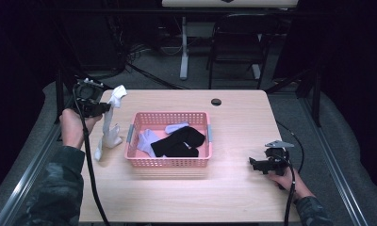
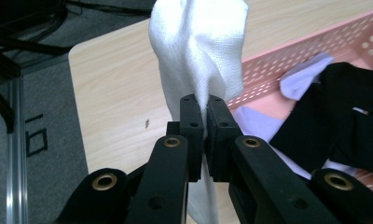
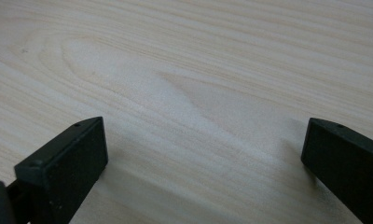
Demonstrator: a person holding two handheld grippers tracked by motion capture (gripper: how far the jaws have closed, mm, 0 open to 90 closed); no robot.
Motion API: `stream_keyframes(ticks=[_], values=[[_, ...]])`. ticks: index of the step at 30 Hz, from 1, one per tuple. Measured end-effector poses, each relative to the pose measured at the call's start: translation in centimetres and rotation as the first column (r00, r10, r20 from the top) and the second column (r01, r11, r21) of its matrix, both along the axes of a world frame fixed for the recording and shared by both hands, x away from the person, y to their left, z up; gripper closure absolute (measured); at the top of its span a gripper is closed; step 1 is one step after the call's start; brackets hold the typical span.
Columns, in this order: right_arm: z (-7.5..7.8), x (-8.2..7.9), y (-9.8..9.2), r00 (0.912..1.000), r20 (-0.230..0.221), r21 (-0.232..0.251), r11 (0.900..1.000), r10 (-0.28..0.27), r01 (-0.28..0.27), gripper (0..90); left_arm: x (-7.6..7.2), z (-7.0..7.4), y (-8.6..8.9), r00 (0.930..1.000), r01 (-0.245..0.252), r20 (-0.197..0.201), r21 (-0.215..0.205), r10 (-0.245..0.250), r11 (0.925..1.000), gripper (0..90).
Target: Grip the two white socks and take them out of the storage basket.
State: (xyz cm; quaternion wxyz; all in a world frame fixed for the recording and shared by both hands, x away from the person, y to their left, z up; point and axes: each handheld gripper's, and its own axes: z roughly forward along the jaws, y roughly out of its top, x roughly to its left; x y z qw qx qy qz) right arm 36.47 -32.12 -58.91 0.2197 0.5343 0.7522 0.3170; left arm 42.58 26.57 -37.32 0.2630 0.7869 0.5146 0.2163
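A long white sock (image 1: 112, 117) hangs in the air left of the pink basket (image 1: 170, 161), pinched by my left gripper (image 1: 106, 108). In the left gripper view the jaws are shut on the white sock (image 2: 198, 51), with cloth bunched above and trailing below my left gripper (image 2: 205, 105). The pink basket (image 2: 310, 46) holds a black sock (image 1: 179, 141) and pale lilac socks (image 1: 148, 140). My right gripper (image 1: 253, 163) rests low at the table's right front. In the right gripper view my right gripper (image 3: 205, 140) stands open over bare wood, nothing between its fingers.
The light wooden table (image 1: 233, 188) has a dark round hole (image 1: 216, 101) near its back edge. Beyond it stand a dark chair (image 1: 236, 42) and a white table leg (image 1: 184, 47). Metal rails run along both sides of the table.
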Motion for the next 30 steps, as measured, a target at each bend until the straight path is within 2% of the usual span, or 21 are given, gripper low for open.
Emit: stream_keyframes(ticks=[7, 10, 11, 12, 14, 16, 17, 19, 22, 28, 30], values=[[0.0, 0.0, 0.0, 1.0000, 0.000, -0.001, 1.000, 0.000, 0.000, 0.0, -0.2, -2.0, 1.4, 0.9984, -0.036, -0.043, -0.002, 0.036, 0.9994, 86.7], [0.0, 0.0, 0.0, 1.0000, 0.000, -0.001, 1.000, 0.000, 0.000, 0.0, -0.1, -3.1, 1.8, 0.9962, -0.041, -0.077, -0.010, 0.040, 0.9991, 86.7], [0.0, 0.0, 0.0, 1.0000, 0.000, -0.001, 1.000, 0.000, 0.000, 0.0, 0.0, -4.0, 2.0, 0.9941, -0.040, -0.102, -0.008, 0.039, 0.9992, 86.7], [0.0, 0.0, 0.0, 1.0000, 0.000, -0.001, 1.000, 0.000, 0.000, 0.0, 0.0, -4.0, 2.0, 0.9941, -0.040, -0.102, -0.008, 0.039, 0.9992, 86.7], [0.0, 0.0, 0.0, 1.0000, -0.001, -0.001, 1.000, 0.000, 0.000, 0.0, 0.1, -5.0, 2.1, 0.9916, -0.047, -0.120, -0.002, 0.047, 0.9989, 86.7], [0.0, 0.0, 0.0, 1.0000, 0.000, -0.001, 1.000, 0.000, 0.000, 0.0, 0.2, -6.0, 2.3, 0.9888, -0.059, -0.138, -0.006, 0.057, 0.9983, 86.7], [0.0, 0.0, 0.0, 1.0000, 0.000, -0.001, 1.000, 0.000, 0.000, 0.0, 0.4, -6.9, 2.5, 0.9848, -0.068, -0.161, -0.007, 0.066, 0.9977, 86.7], [0.0, 0.0, 0.0, 1.0000, 0.000, -0.001, 1.000, 0.000, 0.000, 0.0, 0.5, -7.3, 2.6, 0.9835, -0.072, -0.167, -0.009, 0.070, 0.9973, 86.6], [0.0, 0.0, 0.0, 1.0000, 0.000, -0.001, 1.000, 0.000, 0.000, 0.0, 0.7, -8.8, 2.6, 0.9777, -0.079, -0.196, -0.008, 0.076, 0.9968, 86.6], [0.0, 0.0, 0.0, 1.0000, 0.000, 0.000, 1.000, 0.000, 0.000, 0.0, 1.1, -11.0, 2.6, 0.9659, -0.091, -0.245, -0.012, 0.085, 0.9958, 86.4], [0.0, 0.0, 0.0, 1.0000, 0.000, -0.001, 1.000, 0.000, 0.000, 0.0, 1.3, -11.6, 2.6, 0.9622, -0.102, -0.257, -0.028, 0.091, 0.9944, 86.3]])
